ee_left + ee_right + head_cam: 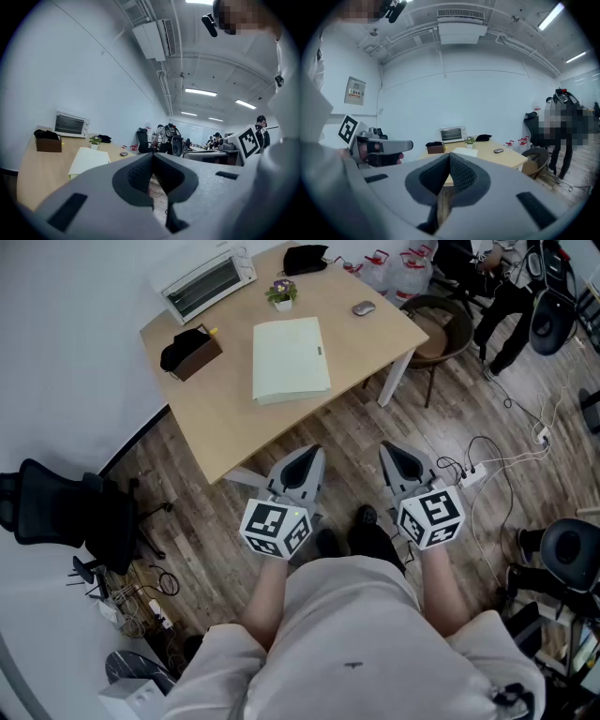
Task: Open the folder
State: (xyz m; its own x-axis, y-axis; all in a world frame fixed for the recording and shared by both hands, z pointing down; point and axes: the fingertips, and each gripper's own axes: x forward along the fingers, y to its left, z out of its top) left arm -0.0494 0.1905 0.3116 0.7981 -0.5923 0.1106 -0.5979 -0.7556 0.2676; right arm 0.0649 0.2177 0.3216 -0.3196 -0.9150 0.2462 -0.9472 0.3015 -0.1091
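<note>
- The room was bright and evenly lit — cool white light came from ceiling strip lights (200, 92) overhead.
- Shadows were soft; the table (216, 399) threw only a dull one on the wood floor (450, 427) under its near edge.
- The pale folder (290, 360) shone brightly but kept crisp edges.
- Both gripper views bent hard at the rim — a dark ring closed them in, and the ceiling lines curved.
- The close foreground there was soft, the far room sharper.
</note>
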